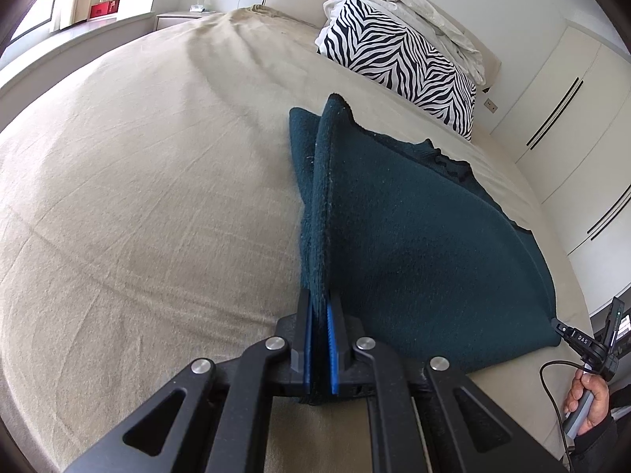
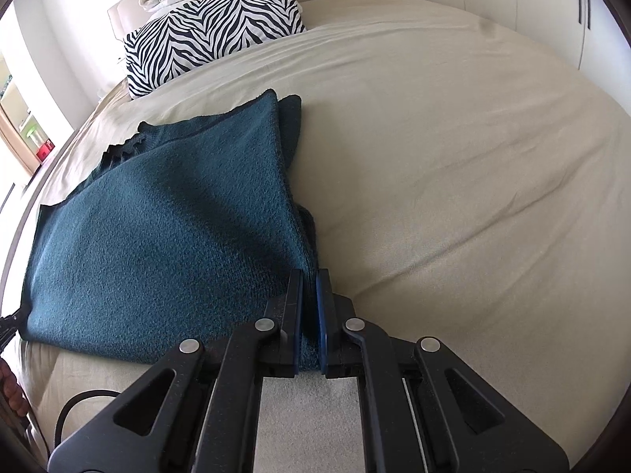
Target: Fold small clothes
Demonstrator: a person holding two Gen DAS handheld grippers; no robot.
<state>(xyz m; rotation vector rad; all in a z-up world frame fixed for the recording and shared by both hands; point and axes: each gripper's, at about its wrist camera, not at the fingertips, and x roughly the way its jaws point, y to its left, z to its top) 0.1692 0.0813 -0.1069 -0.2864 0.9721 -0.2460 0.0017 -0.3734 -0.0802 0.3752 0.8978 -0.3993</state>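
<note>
One dark teal knit garment [image 1: 414, 236], two grippers, one zebra-print pillow [image 1: 398, 59] on the bed [image 1: 138, 197]

The left gripper [image 1: 319, 307] pinches the garment's near left corner; the right gripper [image 2: 309, 299] pinches its near right corner; the cloth is lifted between them, its far part lying on the sheet; one crumpled pale bedding pile [image 1: 426, 12] tops the pillow; broad bare sheet lies left and right of the garment.

Left gripper [image 1: 320, 307] and right gripper [image 2: 310, 287] both clamped, angled downward.
</note>
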